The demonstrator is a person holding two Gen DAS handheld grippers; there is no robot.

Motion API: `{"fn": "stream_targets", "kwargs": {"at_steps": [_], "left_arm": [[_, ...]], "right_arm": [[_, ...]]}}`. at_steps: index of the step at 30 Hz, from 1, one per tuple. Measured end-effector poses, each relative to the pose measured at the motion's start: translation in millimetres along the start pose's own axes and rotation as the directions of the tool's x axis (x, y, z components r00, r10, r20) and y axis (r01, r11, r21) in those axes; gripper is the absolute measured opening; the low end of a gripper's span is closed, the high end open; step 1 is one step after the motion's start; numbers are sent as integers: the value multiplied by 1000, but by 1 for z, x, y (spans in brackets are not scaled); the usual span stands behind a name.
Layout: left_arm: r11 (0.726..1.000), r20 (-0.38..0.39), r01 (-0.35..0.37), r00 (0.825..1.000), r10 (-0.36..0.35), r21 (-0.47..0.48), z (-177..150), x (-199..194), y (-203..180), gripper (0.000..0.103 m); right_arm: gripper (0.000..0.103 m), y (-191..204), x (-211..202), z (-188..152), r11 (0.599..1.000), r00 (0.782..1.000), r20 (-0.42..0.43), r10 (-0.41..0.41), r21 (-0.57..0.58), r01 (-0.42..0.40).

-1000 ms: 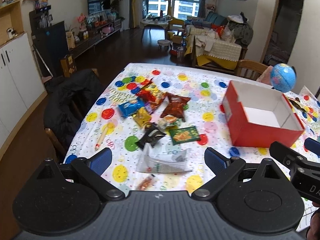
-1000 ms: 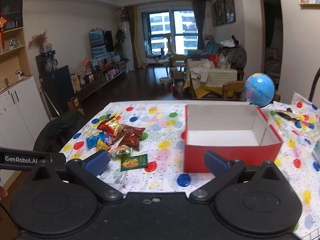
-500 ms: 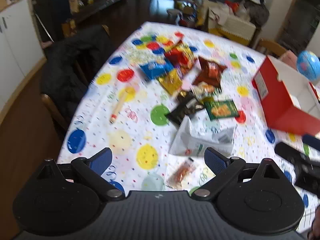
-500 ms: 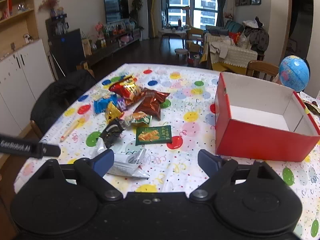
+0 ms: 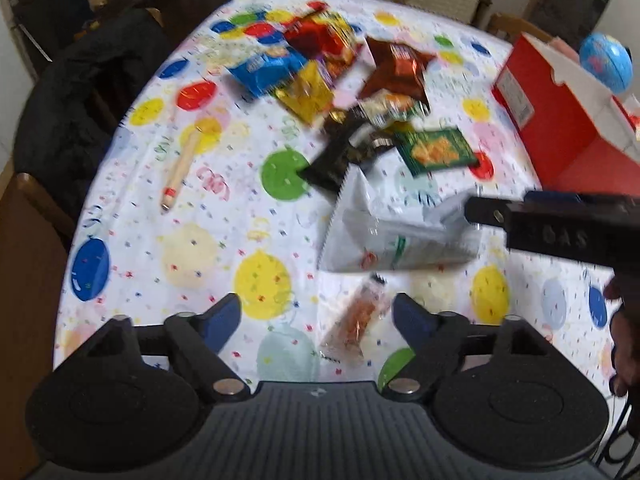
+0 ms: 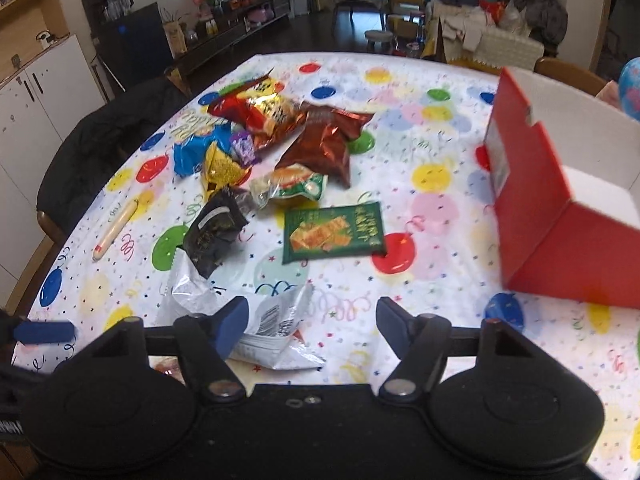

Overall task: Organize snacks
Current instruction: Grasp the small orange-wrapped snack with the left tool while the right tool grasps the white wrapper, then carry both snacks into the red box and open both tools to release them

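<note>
A heap of crinkled foil snack packets lies on the glossy balloon-print tablecloth (image 6: 432,216): a shiny red-and-gold bag (image 6: 260,110), a copper-brown foil bag (image 6: 324,142), a blue packet (image 6: 192,154), a flat green rectangular pouch (image 6: 332,232) and a black sachet (image 6: 214,236). To the right, apart from the heap, stands the open red cardboard box with white inside (image 6: 536,200). The left gripper (image 5: 316,316) has just been closing; its blue-padded jaws are still apart, a small clear wrapper of orange snack (image 5: 354,326) between them, unpinched. The right gripper (image 6: 312,320) has also been narrowing, jaws apart over a crumpled white plastic bag (image 6: 276,330), not clamped
</note>
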State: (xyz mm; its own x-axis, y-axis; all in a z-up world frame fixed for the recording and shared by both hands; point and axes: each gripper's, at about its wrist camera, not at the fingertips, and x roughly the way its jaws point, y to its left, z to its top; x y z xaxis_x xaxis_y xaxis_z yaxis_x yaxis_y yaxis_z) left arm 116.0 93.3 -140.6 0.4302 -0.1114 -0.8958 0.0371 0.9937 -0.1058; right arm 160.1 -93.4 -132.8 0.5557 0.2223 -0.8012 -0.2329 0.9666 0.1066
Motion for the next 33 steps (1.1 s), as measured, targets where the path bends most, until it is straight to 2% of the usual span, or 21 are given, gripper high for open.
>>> {"fn": "stream_targets", "kwargs": {"at_steps": [1, 3, 7, 8, 11, 12, 14, 20, 24, 26, 33], "left_arm": [[1000, 0, 3, 1000, -3, 6, -2, 2, 0, 80], [1000, -2, 18, 1000, -18, 20, -5, 6, -2, 66], [998, -7, 32, 999, -32, 58, -7, 12, -9, 56], [997, -12, 42, 999, -41, 66, -8, 13, -10, 53], [991, -11, 81, 997, -80, 108, -10, 14, -16, 53], [988, -12, 93, 996, -92, 124, -12, 14, -19, 48], [984, -23, 96, 995, -94, 149, -13, 16, -23, 38], [986, -29, 80, 997, -77, 148, -12, 20, -20, 33], [988, -24, 78, 997, -76, 134, -9, 21, -17, 18], [988, -26, 88, 996, -86, 125, -7, 22, -14, 17], [988, -4, 98, 995, -98, 116, 7, 16, -8, 16]], "right_arm": [[68, 1, 3, -1, 1000, 1000, -5, 6, 2, -6], [66, 4, 8, -1, 1000, 1000, -18, 10, 2, -10], [58, 3, 16, -2, 999, 999, -36, 22, 28, -21], [57, 2, 18, -2, 999, 999, -39, 24, 37, -22], [54, 0, 21, -3, 998, 998, -45, 36, 58, -33], [53, 0, 22, -3, 998, 998, -47, 39, 60, -36], [46, 1, 23, -4, 997, 997, -53, 49, 64, -45], [25, 1, 25, -6, 993, 995, -63, 78, 92, -72], [17, 0, 21, -5, 991, 995, -45, 83, 109, -78], [12, -1, 17, -3, 988, 995, -38, 93, 128, -88], [9, -8, -9, 7, 985, 999, 23, 49, 164, -52]]}}
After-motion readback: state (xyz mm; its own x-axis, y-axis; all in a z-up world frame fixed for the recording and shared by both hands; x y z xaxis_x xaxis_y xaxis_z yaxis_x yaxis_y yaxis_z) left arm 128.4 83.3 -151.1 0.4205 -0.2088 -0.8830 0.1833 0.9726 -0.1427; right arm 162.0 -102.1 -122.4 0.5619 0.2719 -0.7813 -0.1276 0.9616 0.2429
